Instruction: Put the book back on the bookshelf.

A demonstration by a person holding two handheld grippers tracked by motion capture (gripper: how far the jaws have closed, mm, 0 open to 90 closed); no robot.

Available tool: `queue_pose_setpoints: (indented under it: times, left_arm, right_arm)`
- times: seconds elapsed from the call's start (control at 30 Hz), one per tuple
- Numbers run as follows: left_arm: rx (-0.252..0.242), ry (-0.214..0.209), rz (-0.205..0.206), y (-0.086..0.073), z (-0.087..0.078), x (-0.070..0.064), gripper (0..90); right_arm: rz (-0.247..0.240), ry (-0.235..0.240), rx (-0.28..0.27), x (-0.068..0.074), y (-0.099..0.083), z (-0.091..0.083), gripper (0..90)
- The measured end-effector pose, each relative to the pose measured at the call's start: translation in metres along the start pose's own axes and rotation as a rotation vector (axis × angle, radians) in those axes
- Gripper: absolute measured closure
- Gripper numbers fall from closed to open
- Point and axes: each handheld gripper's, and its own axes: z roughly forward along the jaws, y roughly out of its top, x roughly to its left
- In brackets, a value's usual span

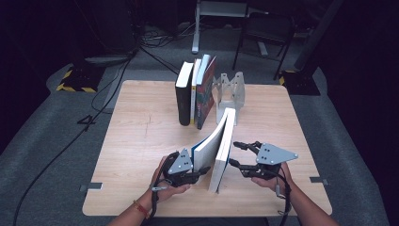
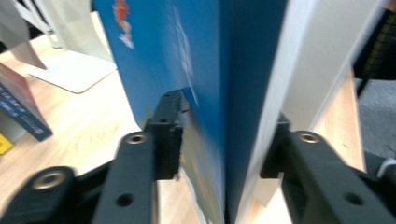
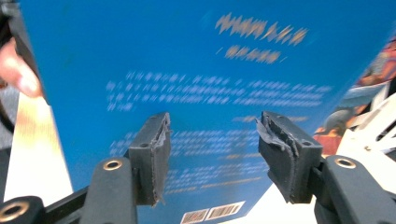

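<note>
Light wood table [image 1: 141, 141] on grey carpet, dark room, chair [image 1: 263, 33] and cables behind. White metal bookend [image 1: 230, 92] at the far middle holds three upright books [image 1: 195, 92] leaning on it. Blue book [image 1: 219, 148] stands on edge near the front, fanned open. Left gripper [image 1: 200, 172] pinches its spine end, jaws on both sides. Right gripper [image 1: 240, 154] spread wide, just beside the back cover, not touching.

The standing book [image 1: 221, 150] sits between the left gripper [image 1: 200, 172] and right gripper [image 1: 237, 155]. Beyond both grippers: book row [image 1: 194, 92], with bookend [image 1: 231, 92] to its right.
</note>
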Motion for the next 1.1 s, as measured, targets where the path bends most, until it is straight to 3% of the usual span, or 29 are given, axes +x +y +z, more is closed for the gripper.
queue_pose_setpoints:
  times: [0.13,0.17,0.2,0.27,0.33,0.43,0.57,0.67,0.8,1.07,1.1]
  left_arm:
    - [0.049,-0.013,-0.006,-0.008,0.002,-0.004,45.5]
    - [0.085,-0.028,0.003,-0.013,0.005,-0.008,41.2]
    - [0.085,-0.028,0.003,-0.013,0.005,-0.008,39.5]
    - [0.136,-0.008,0.024,-0.017,0.009,-0.014,34.9]
    - [0.160,-0.029,0.031,-0.019,0.011,-0.020,31.0]
    - [0.181,-0.047,0.037,-0.021,0.016,-0.027,25.2]
    - [0.189,-0.039,0.034,-0.018,0.023,-0.037,18.4]
    - [0.175,-0.006,0.019,-0.015,0.028,-0.044,15.6]
    - [0.149,0.086,-0.007,-0.011,0.034,-0.049,15.7]
    - [0.073,0.248,-0.058,-0.013,0.045,-0.059,26.1]
    - [0.063,0.251,-0.063,-0.014,0.045,-0.058,27.5]
  right_arm:
    - [0.005,0.035,0.019,0.007,-0.005,0.004,44.0]
    - [0.006,0.043,0.032,0.009,-0.008,0.006,44.1]
    - [0.006,0.043,0.032,0.009,-0.008,0.006,44.1]
    - [0.008,0.051,0.046,0.010,-0.012,0.009,44.0]
    - [0.008,0.056,0.058,0.011,-0.015,0.012,43.9]
    - [0.005,0.058,0.076,0.013,-0.019,0.016,43.9]
    - [0.004,0.060,0.097,0.015,-0.024,0.022,43.5]
    - [-0.003,0.049,0.099,0.015,-0.026,0.026,42.3]
    - [0.003,0.040,0.100,0.013,-0.028,0.028,39.5]
    - [0.015,0.025,0.096,0.011,-0.030,0.029,38.5]
    - [0.016,0.024,0.095,0.011,-0.030,0.030,38.5]
